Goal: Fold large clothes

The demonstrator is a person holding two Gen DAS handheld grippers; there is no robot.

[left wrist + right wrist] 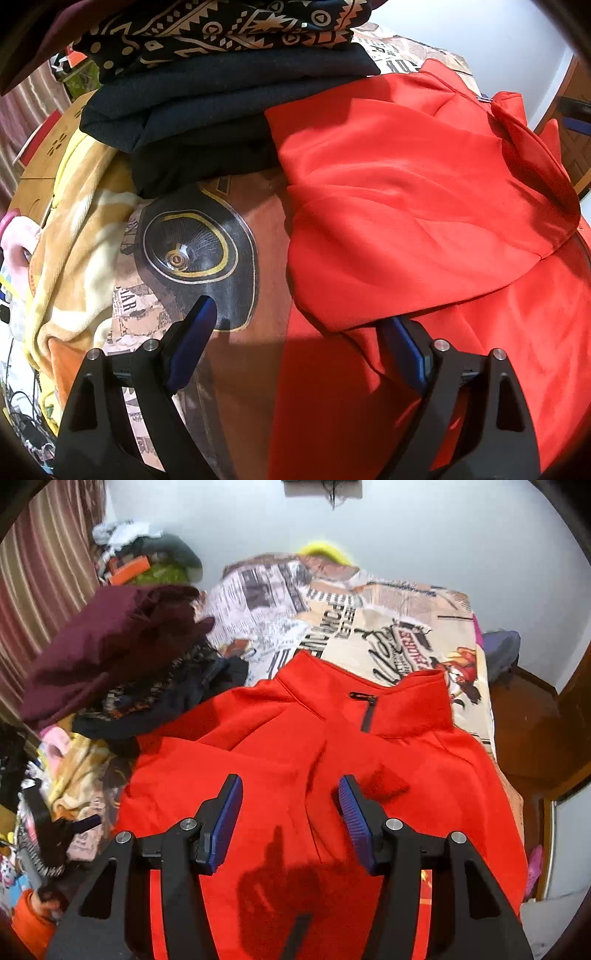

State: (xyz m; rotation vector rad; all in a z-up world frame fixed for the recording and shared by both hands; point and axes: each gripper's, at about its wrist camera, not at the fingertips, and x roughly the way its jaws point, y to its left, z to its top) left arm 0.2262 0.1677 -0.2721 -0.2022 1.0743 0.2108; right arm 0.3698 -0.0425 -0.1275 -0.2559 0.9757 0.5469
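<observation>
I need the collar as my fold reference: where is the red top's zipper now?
In the right wrist view the zipper sits at the red top's collar, up centre, just before the newsprint bedsheet.

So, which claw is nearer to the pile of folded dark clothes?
Left. The left claw hangs open just below the pile of folded dark clothes, at the red top's edge. The right claw is over the top's middle, pile further away.

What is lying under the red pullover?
The red pullover lies on a newspaper-print bedsheet, which shows past its collar. Whatever else sits beneath it is covered.
</observation>
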